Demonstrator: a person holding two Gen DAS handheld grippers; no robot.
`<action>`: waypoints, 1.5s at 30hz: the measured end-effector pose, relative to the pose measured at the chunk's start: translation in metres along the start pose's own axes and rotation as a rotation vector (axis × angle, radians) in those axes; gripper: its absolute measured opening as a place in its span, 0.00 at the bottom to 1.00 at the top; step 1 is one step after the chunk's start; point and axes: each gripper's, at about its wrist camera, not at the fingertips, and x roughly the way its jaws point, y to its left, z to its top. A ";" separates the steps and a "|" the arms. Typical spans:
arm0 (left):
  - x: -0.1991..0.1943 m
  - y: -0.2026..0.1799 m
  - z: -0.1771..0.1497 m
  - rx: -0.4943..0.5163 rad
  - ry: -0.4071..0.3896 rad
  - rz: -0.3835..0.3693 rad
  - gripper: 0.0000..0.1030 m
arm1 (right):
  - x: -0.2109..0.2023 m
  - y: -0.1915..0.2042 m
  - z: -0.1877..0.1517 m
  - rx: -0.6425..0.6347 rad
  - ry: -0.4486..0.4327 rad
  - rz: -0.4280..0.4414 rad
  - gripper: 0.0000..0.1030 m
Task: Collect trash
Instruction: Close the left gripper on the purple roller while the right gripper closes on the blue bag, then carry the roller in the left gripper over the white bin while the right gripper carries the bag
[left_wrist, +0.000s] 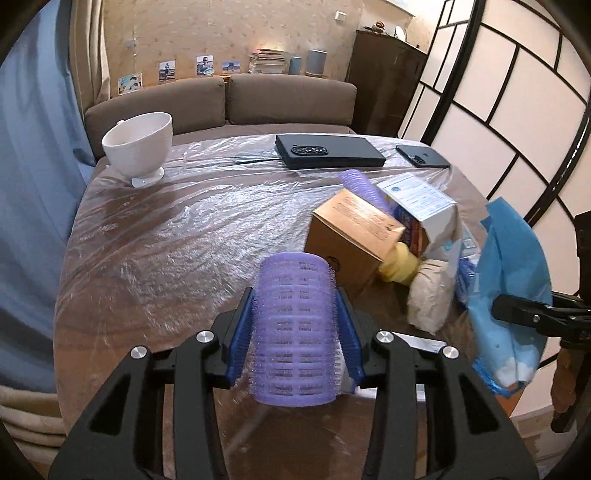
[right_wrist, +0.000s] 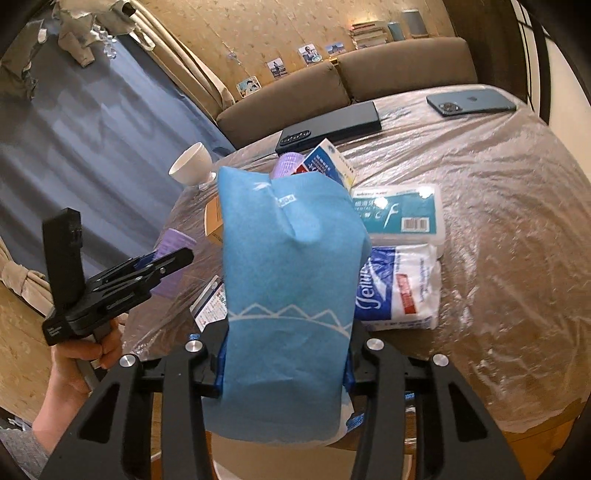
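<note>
My left gripper (left_wrist: 294, 317) is shut on a purple hair roller (left_wrist: 293, 328) and holds it above the plastic-covered table (left_wrist: 166, 236). It also shows in the right wrist view (right_wrist: 168, 264), at the left. My right gripper (right_wrist: 284, 354) is shut on a blue fabric bag (right_wrist: 291, 295), held upright at the table's near edge; the bag shows at the right in the left wrist view (left_wrist: 506, 280). Beside the bag lie a brown cardboard box (left_wrist: 351, 236), a white medicine box (left_wrist: 421, 206), a second purple roller (left_wrist: 364, 186), a tissue pack (right_wrist: 399, 291) and a floss box (right_wrist: 402, 214).
A white cup (left_wrist: 138, 146) stands at the table's far left. A black flat case (left_wrist: 328, 151) and a phone (left_wrist: 423, 155) lie at the far edge. A brown sofa (left_wrist: 221, 103) is behind the table and a panelled screen (left_wrist: 498, 110) to the right.
</note>
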 end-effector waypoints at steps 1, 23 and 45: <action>-0.002 -0.002 -0.001 -0.003 -0.003 0.002 0.43 | -0.001 0.001 0.000 -0.005 -0.001 -0.003 0.41; -0.056 -0.040 -0.045 -0.063 -0.044 -0.019 0.43 | -0.043 0.021 -0.037 -0.123 -0.008 0.017 0.41; -0.064 -0.077 -0.096 -0.019 0.042 -0.045 0.43 | -0.052 0.028 -0.093 -0.188 0.103 0.006 0.41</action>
